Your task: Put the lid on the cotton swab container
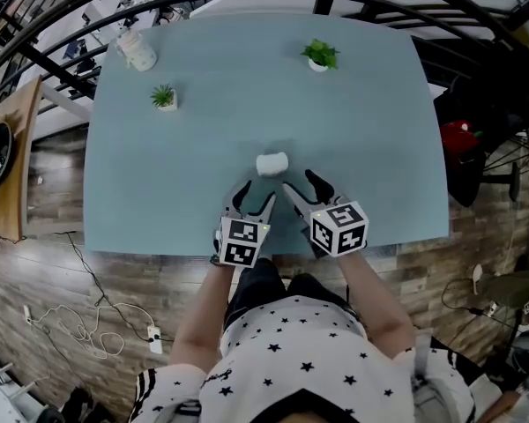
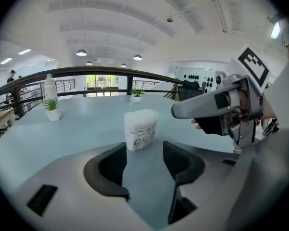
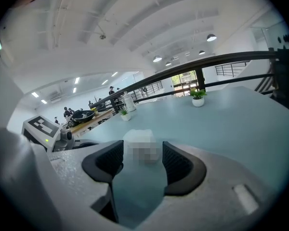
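Rounded, frosted white cotton swab container (image 1: 272, 163) stands upright on the matte blue surface (image 1: 203, 130); left tool (image 1: 258, 192) and right tool (image 1: 297, 180) gape, empty.

The cotton swab container (image 1: 271, 163) stands just ahead of the parted fingers of the left gripper (image 1: 254, 197) and the right gripper (image 1: 301, 185). The counter (image 1: 370, 130) is open beyond it. One potted plant (image 1: 163, 96) stands far ahead-left, another potted plant (image 1: 319, 55) far ahead-right.
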Motion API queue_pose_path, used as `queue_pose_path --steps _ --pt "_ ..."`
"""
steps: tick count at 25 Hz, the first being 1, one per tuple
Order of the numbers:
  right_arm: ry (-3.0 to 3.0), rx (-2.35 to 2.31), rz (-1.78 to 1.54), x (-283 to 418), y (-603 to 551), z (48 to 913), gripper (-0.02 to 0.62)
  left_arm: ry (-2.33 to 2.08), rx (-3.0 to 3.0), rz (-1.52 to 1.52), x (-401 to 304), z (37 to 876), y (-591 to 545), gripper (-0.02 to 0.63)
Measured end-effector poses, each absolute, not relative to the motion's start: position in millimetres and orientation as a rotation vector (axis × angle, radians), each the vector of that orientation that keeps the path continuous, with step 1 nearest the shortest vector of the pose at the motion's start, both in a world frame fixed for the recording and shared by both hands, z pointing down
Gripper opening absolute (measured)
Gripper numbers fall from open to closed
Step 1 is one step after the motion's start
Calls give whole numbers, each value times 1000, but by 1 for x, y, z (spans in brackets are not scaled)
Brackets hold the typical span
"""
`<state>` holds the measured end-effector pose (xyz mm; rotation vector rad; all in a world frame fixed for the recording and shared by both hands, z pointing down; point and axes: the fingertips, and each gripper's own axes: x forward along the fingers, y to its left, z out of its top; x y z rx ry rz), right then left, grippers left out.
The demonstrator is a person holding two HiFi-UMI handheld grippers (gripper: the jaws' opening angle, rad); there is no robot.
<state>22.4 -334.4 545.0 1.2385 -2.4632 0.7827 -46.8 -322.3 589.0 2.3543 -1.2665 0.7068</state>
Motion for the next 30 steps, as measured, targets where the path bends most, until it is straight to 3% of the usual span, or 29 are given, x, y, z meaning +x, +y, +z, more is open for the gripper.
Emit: queue_pose_path --steps 7,19,30 --pt "-2488 1227 715 34 -297 535 218 -1372 2338 660 -47 574 -294 160" --pt "-2544 1219 612 51 -220 515 44 -1480 2353 551 -35 543 -218 73" --pt "-2630 1246 523 72 -131 480 12 -1538 2374 491 -20 509 -130 21"
